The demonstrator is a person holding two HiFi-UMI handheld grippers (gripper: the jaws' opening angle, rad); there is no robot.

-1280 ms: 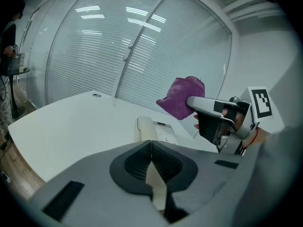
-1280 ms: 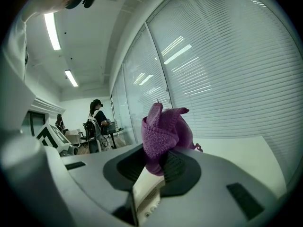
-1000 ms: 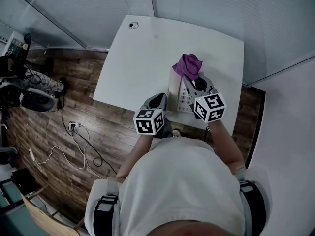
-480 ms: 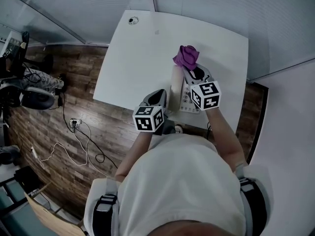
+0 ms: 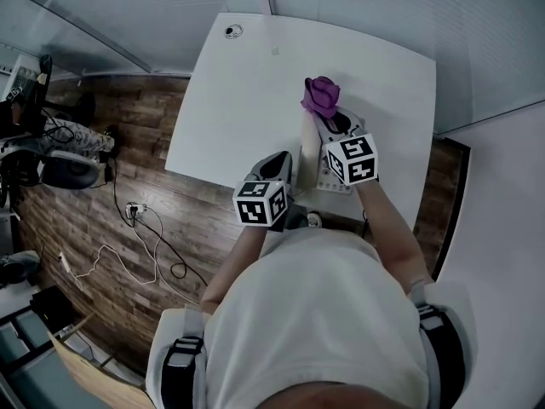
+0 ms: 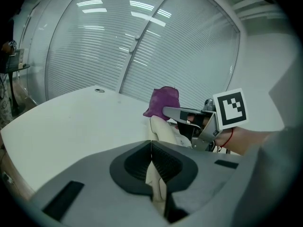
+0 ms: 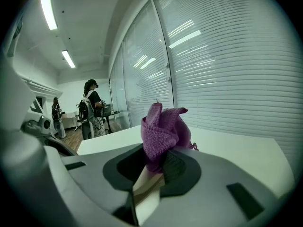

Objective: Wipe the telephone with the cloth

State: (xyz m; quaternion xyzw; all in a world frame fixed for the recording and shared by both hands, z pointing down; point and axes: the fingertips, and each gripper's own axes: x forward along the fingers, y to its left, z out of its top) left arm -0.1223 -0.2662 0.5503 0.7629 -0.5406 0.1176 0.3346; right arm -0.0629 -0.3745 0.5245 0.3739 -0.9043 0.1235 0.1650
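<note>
**A:** Which step is in hand?

**B:** The wiping itself, I'd judge. The right gripper [image 7: 157,167] is clamped on the purple cloth [image 7: 161,129], and the bunch stands out ahead of its jaws. The telephone [image 5: 327,175] lies right beneath that gripper on the white table [image 5: 230,100].

**A:** And the other one?

**B:** The left gripper [image 6: 151,149] has its jaws together, just beside the telephone's near corner. Cream plastic shows in the slit under its pads, but I cannot tell whether it pinches it. It looks placed to steady the set.

**A:** What does the next move call for?

**B:** The bunch sits over the far end of the handset [image 5: 306,141], and contact is unclear. So tip the jaws lower, press the cloth on, then draw it back toward the gripper, keeping the hard tips off the plastic.

**A:** How does the telephone look?

**B:** The cream handset lies on the side nearer the left gripper, with pale keys beside it half hidden under the right gripper's marker cube, and I can make out no dirt
</note>
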